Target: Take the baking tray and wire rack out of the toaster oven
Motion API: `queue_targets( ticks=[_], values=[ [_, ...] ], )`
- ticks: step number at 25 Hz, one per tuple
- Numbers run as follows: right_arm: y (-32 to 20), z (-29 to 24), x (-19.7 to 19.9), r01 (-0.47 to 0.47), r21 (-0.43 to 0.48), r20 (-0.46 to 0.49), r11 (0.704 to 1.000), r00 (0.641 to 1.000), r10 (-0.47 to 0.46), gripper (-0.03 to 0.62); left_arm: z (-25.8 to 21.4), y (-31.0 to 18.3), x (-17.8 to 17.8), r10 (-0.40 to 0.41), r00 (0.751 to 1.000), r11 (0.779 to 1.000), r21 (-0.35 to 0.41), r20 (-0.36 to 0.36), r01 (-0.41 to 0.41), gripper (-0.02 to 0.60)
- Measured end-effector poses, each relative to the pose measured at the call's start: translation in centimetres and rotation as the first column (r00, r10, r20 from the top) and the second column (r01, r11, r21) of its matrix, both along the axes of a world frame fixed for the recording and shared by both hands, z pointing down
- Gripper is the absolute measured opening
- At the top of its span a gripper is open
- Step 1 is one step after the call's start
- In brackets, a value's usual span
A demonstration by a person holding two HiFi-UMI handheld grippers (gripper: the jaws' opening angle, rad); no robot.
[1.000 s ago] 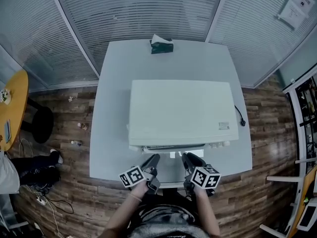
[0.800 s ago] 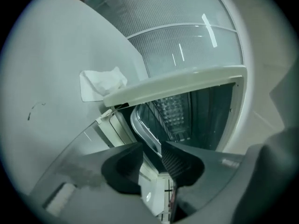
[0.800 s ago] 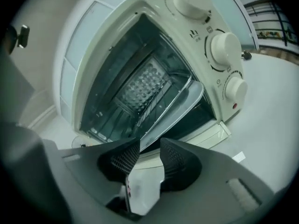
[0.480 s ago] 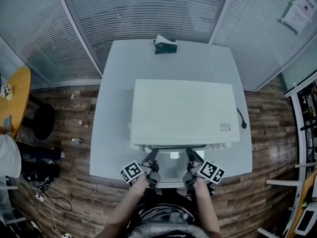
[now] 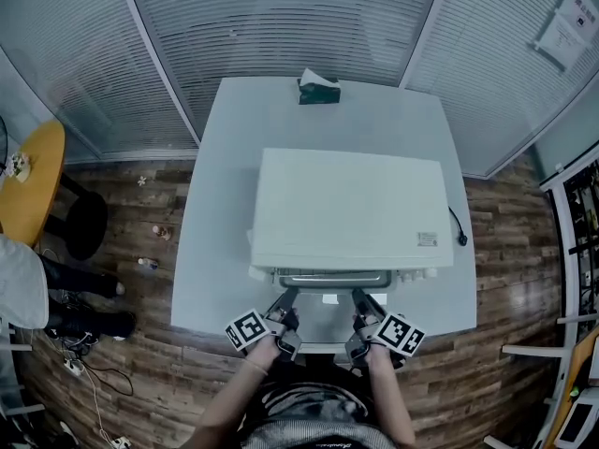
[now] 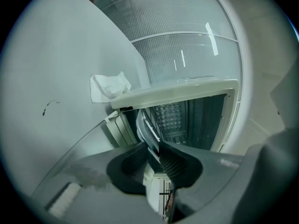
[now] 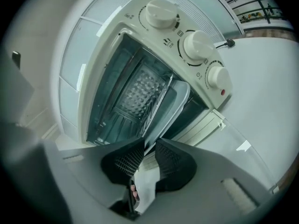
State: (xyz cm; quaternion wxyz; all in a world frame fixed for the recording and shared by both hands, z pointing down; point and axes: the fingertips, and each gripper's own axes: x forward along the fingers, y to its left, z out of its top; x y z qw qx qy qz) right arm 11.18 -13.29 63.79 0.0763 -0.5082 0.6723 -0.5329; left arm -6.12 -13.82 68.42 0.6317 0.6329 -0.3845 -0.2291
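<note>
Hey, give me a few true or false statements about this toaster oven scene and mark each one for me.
1. The toaster oven has its door open. True.
2. The left gripper and the right gripper are both clamped on the front rim of the baking tray. True.
3. The baking tray lies out on the tabletop, clear of the oven. False: most of it is inside the oven cavity.
4. The oven has two control dials. False: three knobs sit in a row.
5. A tissue box sits at the far edge of the table. True.
</note>
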Motion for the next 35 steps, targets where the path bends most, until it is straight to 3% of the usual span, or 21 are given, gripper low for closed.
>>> queue_targets(
  ticks=[11, 14, 18, 22, 25, 35],
  values=[
    [3.4, 0.8, 0.1, -0.01, -0.044, 0.047, 0.999, 0.999, 0.012, 0.068, 0.9, 3.2, -0.4, 0.0, 0.999, 0.999, -0.043, 0.036, 0.002, 0.091],
    [3.4, 1.0, 0.1, -0.01, -0.046, 0.046, 0.999, 0.999, 0.012, 0.069, 1.7, 2.5, -1.2, -0.013, 0.997, 0.999, -0.052, 0.072, 0.017, 0.126],
    [3.5, 1.2, 0.3, -0.005, -0.044, 0.006, 0.999, 1.0, 0.005, 0.081, 2.2, 1.7, -1.6, 0.003, 0.994, 0.999, -0.047, 0.105, 0.002, 0.147],
    [3.0, 1.5, 2.3, -0.085, -0.045, -0.039, 0.995, 0.996, 0.083, 0.167, 2.6, 1.3, -1.6, 0.017, 0.991, 0.999, -0.044, 0.131, -0.012, 0.155],
    [2.3, 1.2, 4.5, -0.139, -0.022, -0.089, 0.99, 0.987, 0.136, 0.19, 2.8, 1.1, -1.9, 0.032, 0.986, 0.999, -0.045, 0.165, -0.025, 0.179],
    [-0.7, 1.1, 7.2, -0.159, 0.005, -0.133, 0.987, 0.978, 0.158, 0.187, 3.2, -1.4, -1.9, 0.045, 0.978, 0.999, -0.034, 0.204, -0.039, 0.184]
  ],
)
